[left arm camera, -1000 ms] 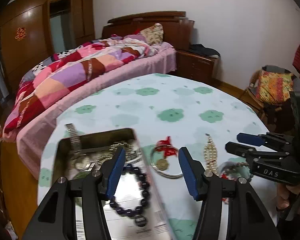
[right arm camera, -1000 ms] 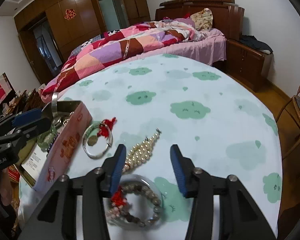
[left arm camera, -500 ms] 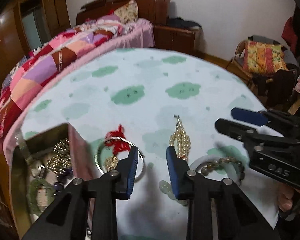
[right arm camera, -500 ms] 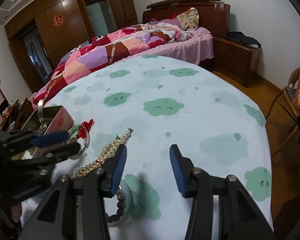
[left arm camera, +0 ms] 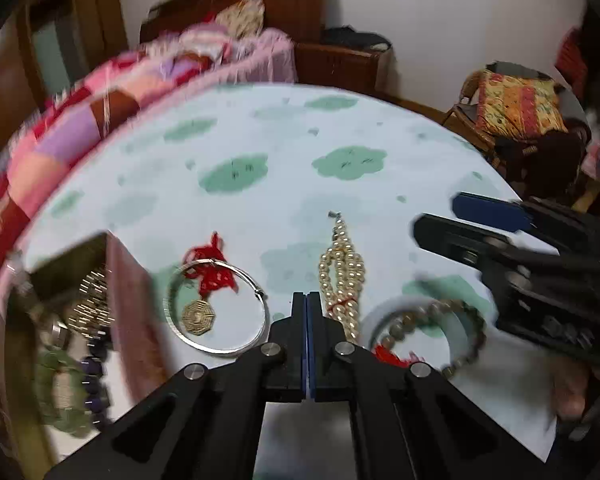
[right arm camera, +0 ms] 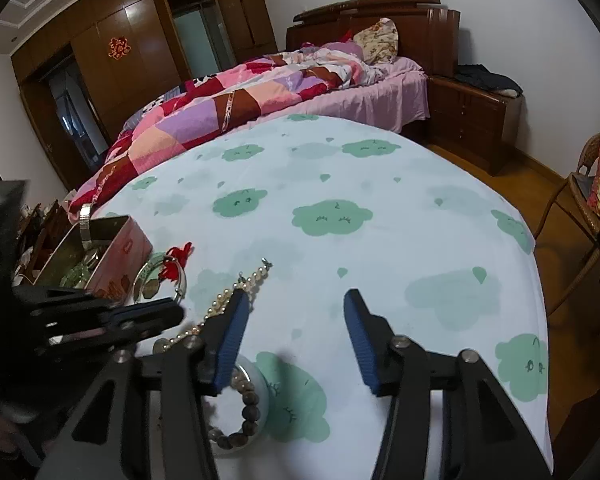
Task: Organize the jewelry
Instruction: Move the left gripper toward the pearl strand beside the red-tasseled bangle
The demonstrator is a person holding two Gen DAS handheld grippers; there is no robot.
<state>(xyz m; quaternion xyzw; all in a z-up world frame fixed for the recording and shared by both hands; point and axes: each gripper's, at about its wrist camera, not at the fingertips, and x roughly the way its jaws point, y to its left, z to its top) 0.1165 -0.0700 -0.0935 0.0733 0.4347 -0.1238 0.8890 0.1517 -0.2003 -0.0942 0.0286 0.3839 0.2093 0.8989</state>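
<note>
Lying on the cloud-print tablecloth [left arm camera: 284,140], the pearl strand [left arm camera: 342,268] runs lengthwise away from the left wrist camera, clasp end farthest; the silver bangle [left arm camera: 216,306] with red tassel sits just left of it, beside the open tin [left arm camera: 132,296] (contents blurred); the beaded bracelet [left arm camera: 452,332] lies to the right; left gripper [left arm camera: 307,300] fully closed, pads together, holding nothing; right gripper [right arm camera: 296,332] spread wide, empty, above the cloth.

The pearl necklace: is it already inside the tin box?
No, the pearl necklace lies on the cloud-print tablecloth, well to the right of the tin box, beyond the silver bangle.
</note>
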